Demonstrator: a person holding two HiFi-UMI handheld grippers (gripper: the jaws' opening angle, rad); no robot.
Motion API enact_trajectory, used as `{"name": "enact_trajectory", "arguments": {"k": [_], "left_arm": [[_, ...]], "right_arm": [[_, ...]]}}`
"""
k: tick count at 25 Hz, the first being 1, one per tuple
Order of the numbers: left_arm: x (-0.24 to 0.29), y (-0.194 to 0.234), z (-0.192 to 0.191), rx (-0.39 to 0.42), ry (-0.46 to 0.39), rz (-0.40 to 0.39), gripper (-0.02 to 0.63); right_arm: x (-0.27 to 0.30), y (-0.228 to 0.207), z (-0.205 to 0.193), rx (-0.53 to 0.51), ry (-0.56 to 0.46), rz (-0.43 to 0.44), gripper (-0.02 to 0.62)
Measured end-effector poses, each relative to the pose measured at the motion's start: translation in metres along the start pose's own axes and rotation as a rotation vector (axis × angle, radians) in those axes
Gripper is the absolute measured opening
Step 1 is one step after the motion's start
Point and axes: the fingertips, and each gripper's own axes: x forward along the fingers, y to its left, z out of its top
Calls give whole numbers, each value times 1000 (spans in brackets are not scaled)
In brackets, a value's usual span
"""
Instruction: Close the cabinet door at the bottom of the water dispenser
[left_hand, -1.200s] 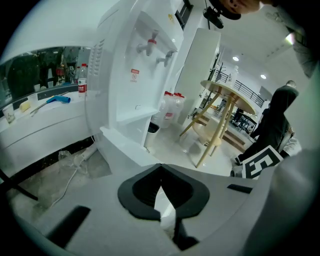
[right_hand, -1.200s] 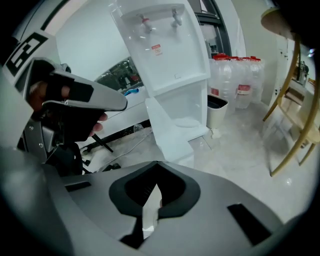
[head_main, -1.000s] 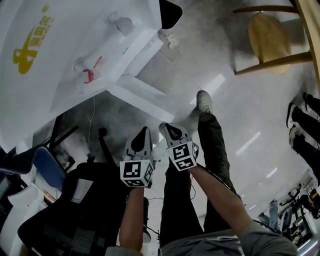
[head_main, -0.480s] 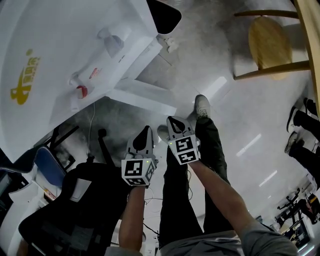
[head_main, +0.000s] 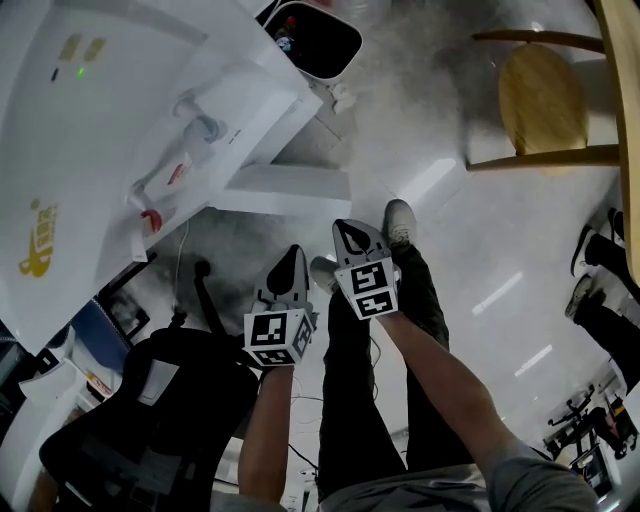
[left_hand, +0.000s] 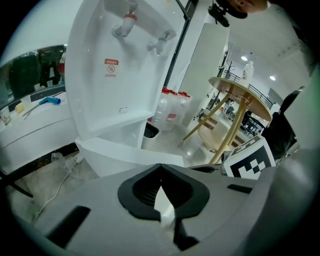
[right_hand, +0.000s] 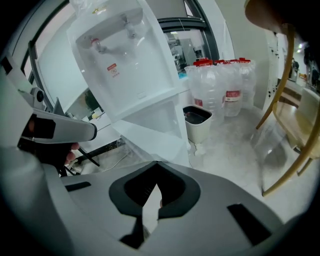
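The white water dispenser (head_main: 120, 120) fills the upper left of the head view, its taps (head_main: 190, 115) facing me. Its bottom cabinet door (head_main: 285, 185) stands swung open, a white panel low near the floor. My left gripper (head_main: 290, 252) and right gripper (head_main: 346, 227) hang side by side just short of the door, both shut and holding nothing. In the left gripper view the door (left_hand: 130, 161) lies right beyond the shut tips of the left gripper (left_hand: 160, 166). In the right gripper view the door (right_hand: 155, 137) lies ahead of the right gripper (right_hand: 156, 164).
A waste bin (head_main: 315, 40) stands beside the dispenser, with water bottles (right_hand: 225, 90) behind it. A wooden stool (head_main: 545, 85) is at the upper right. A black office chair (head_main: 150, 400) is at the lower left. Other people's shoes (head_main: 600, 240) show at the right edge.
The head view has tilted, so the dispenser sits further left and the bin shows. The right gripper has risen a little toward the door. The door is still open.
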Motion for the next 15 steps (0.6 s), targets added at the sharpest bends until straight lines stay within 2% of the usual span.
{"name": "enact_trajectory", "arguments": {"k": [15], "left_arm": [[52, -5, 53, -27, -39, 46, 8]], "right_arm": [[41, -47, 69, -68, -43, 47, 8]]}}
